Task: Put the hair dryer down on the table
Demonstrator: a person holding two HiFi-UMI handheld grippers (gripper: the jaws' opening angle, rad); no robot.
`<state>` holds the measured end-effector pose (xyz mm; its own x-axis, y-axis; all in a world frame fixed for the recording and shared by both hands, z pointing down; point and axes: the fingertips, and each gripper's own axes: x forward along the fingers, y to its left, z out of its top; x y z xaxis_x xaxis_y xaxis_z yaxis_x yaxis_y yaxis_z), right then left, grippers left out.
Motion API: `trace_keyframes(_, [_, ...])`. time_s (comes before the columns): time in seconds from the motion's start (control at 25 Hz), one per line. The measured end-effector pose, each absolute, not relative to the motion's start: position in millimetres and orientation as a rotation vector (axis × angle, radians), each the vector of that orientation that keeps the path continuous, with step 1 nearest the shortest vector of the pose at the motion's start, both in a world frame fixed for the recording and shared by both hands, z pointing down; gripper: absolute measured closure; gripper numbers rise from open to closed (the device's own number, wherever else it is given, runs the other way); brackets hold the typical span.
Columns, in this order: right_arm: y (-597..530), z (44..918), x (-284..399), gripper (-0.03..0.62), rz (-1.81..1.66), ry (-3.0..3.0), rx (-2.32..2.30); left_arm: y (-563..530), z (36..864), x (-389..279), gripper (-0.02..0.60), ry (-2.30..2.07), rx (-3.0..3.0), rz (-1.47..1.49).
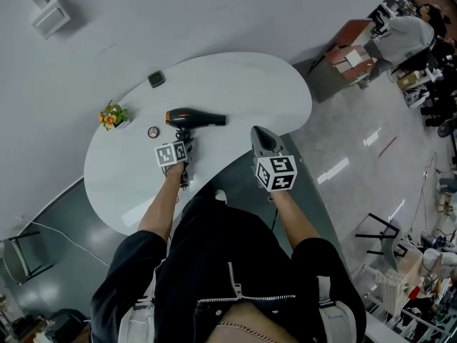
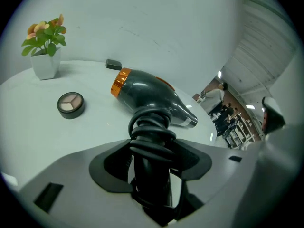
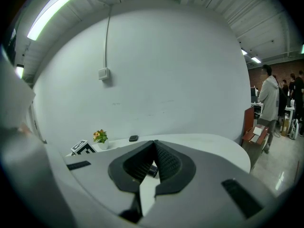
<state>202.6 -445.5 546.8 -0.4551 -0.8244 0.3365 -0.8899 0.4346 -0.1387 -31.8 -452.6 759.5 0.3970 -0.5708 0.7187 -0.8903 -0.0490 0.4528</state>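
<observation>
A dark grey hair dryer (image 1: pixel 196 118) with an orange rear ring lies across the middle of the white table (image 1: pixel 243 84), its nozzle pointing right. My left gripper (image 1: pixel 183 143) is shut on its handle, which has the black cord coiled round it. In the left gripper view the handle runs between the jaws of that gripper (image 2: pixel 151 156) and the hair dryer's body (image 2: pixel 152 91) sits low over the table (image 2: pixel 28 137); I cannot tell if it touches. My right gripper (image 1: pixel 260 136) hangs over the table's near edge, shut and empty (image 3: pixel 154 148).
A small potted flower (image 1: pixel 112 117) (image 2: pixel 45 51) and a round compact (image 1: pixel 153 131) (image 2: pixel 70 104) sit left of the dryer. A small black box (image 1: pixel 156 79) (image 2: pixel 113 64) lies near the wall. A person (image 1: pixel 400 38) stands by a brown desk (image 1: pixel 350 56) far right.
</observation>
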Motion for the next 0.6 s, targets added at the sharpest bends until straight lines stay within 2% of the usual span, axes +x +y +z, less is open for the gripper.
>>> trace_keyframes(0.32, [-443,548,196,0.588,0.453,-2.473,1.493,-439,767,-35,0.311,-1.287,1.73,0.58])
trace_keyframes(0.6, [-435,549,191,0.588,0.456,-2.488,1.482,-438,738,-45,0.299,-1.357,1.815,0.547])
